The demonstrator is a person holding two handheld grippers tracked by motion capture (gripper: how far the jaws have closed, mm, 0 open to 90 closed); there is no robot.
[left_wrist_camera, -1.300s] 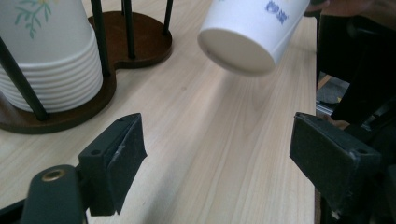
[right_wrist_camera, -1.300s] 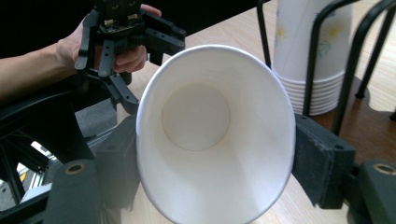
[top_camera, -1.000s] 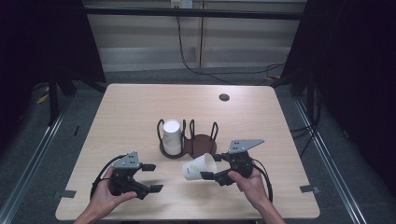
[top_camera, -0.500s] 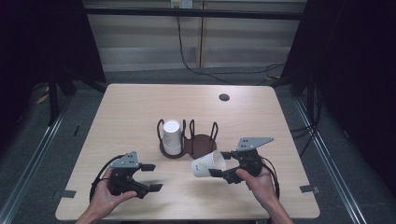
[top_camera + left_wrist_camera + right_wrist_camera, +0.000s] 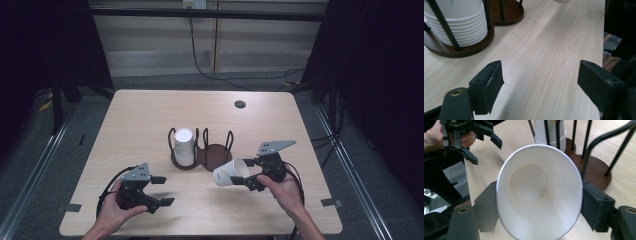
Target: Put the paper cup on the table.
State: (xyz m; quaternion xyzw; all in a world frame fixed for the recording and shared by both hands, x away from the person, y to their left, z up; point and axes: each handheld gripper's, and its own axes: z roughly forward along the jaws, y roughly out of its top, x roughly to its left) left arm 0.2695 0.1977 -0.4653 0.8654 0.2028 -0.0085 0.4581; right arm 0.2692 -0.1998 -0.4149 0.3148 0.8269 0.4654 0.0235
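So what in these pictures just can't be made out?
- Cup stack, left gripper view: top cut off by the frame edge, so no count.
- Small dark disc, high view: too small to identify.
- Held paper cup, right gripper view: its outside is hidden behind its own mouth.

A lab-like recording bay: a bare wooden surface (image 5: 150, 120) ringed by black curtains (image 5: 380, 75) and floor rails (image 5: 40, 160).
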